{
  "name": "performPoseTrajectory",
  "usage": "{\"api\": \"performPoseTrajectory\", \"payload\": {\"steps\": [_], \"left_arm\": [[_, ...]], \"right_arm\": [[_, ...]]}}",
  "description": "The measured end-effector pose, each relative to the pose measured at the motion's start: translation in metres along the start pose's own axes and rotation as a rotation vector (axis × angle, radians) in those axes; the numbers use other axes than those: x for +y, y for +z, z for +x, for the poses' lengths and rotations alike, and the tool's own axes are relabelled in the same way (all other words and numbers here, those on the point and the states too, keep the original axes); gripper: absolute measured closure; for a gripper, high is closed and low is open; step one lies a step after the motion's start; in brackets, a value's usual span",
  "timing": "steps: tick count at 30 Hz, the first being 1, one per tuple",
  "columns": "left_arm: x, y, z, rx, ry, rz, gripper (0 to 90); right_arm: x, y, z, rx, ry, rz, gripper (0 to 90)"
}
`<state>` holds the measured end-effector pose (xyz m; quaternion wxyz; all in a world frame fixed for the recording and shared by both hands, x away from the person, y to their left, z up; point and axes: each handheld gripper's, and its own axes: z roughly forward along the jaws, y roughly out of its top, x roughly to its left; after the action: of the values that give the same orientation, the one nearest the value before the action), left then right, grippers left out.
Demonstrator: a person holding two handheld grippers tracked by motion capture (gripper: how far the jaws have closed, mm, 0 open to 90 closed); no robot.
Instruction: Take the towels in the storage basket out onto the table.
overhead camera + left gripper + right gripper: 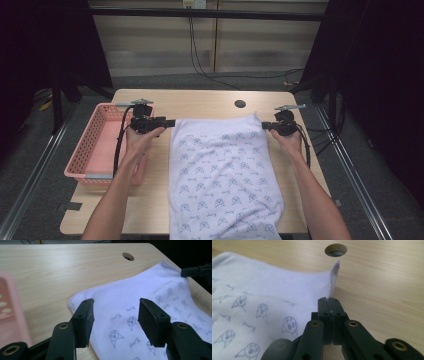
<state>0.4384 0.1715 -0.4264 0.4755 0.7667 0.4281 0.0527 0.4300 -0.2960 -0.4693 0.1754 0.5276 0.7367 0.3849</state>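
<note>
A white cloth [225, 170] printed with small cartoon faces lies flat on the wooden table [200, 100] and hangs over its near edge. My left gripper [172, 122] is at the cloth's far left corner, open, with its jaws [116, 315] hovering over that corner of the cloth [150, 297] and nothing pinched. My right gripper [265, 126] is at the far right corner. Its jaws [328, 301] are shut on the stitched edge of the cloth [262, 290], which stands up slightly there. The right gripper [197, 271] also shows far off in the left gripper view.
A pink plastic basket [87, 150] stands on the table's left side, next to my left forearm. A round cable hole [240, 104] sits in the tabletop just beyond the cloth. Cables run across the floor behind the table.
</note>
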Motion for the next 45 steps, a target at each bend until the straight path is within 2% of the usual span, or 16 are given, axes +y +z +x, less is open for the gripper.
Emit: {"api": "performPoseTrajectory", "payload": {"steps": [3,5,10,15,17,18,20,22,24,27,29,31,35,39,42,45], "left_arm": [[-0.003,0.0,-0.02,-0.035,0.056,0.019,52.0],[-0.011,-0.004,-0.033,-0.077,0.069,0.016,57.7],[-0.049,-0.013,-0.064,-0.124,0.121,0.069,69.4],[-0.095,-0.023,-0.084,-0.169,0.142,0.14,68.4],[-0.11,-0.021,-0.088,-0.154,0.156,0.189,64.4],[-0.119,-0.019,-0.089,-0.147,0.171,0.205,62.1],[-0.127,-0.011,-0.09,-0.133,0.183,0.255,55.9],[-0.129,-0.007,-0.089,-0.121,0.197,0.272,54.4],[-0.13,-0.007,-0.089,-0.121,0.194,0.269,54.4],[-0.135,-0.01,-0.09,-0.125,0.199,0.257,52.5],[-0.134,-0.014,-0.091,-0.107,0.201,0.267,50.5],[-0.135,-0.016,-0.094,-0.095,0.202,0.25,50.2],[-0.14,-0.014,-0.101,-0.071,0.271,0.27,55.7],[-0.142,-0.013,-0.1,-0.095,0.264,0.26,70.8],[-0.143,-0.011,-0.102,-0.136,0.257,0.258,73.6],[-0.145,-0.011,-0.108,-0.137,0.268,0.271,77.8]], "right_arm": [[-0.002,-0.006,0.0,0.007,0.019,-0.01,71.4],[-0.005,-0.016,0.009,0.027,-0.016,-0.027,66.6],[-0.031,-0.049,0.037,0.155,-0.096,-0.027,59.0],[-0.072,-0.078,0.065,0.257,-0.179,0.073,51.9],[-0.087,-0.087,0.073,0.274,-0.195,0.094,51.3],[-0.095,-0.09,0.075,0.288,-0.194,0.101,51.0],[-0.11,-0.093,0.079,0.338,-0.13,0.103,50.4],[-0.118,-0.095,0.089,0.304,-0.195,0.132,50.1],[-0.121,-0.096,0.091,0.274,-0.207,0.127,49.9],[-0.125,-0.091,0.087,0.174,-0.256,0.136,48.6],[-0.129,-0.086,0.086,0.154,-0.306,0.152,49.3],[-0.129,-0.087,0.088,0.138,-0.302,0.158,55.5],[-0.134,-0.097,0.089,0.138,-0.312,0.176,77.7],[-0.142,-0.11,0.088,0.15,-0.292,0.193,79.9],[-0.149,-0.119,0.09,0.164,-0.283,0.204,80.9],[-0.157,-0.129,0.087,0.213,-0.24,0.222,81.2]]}}
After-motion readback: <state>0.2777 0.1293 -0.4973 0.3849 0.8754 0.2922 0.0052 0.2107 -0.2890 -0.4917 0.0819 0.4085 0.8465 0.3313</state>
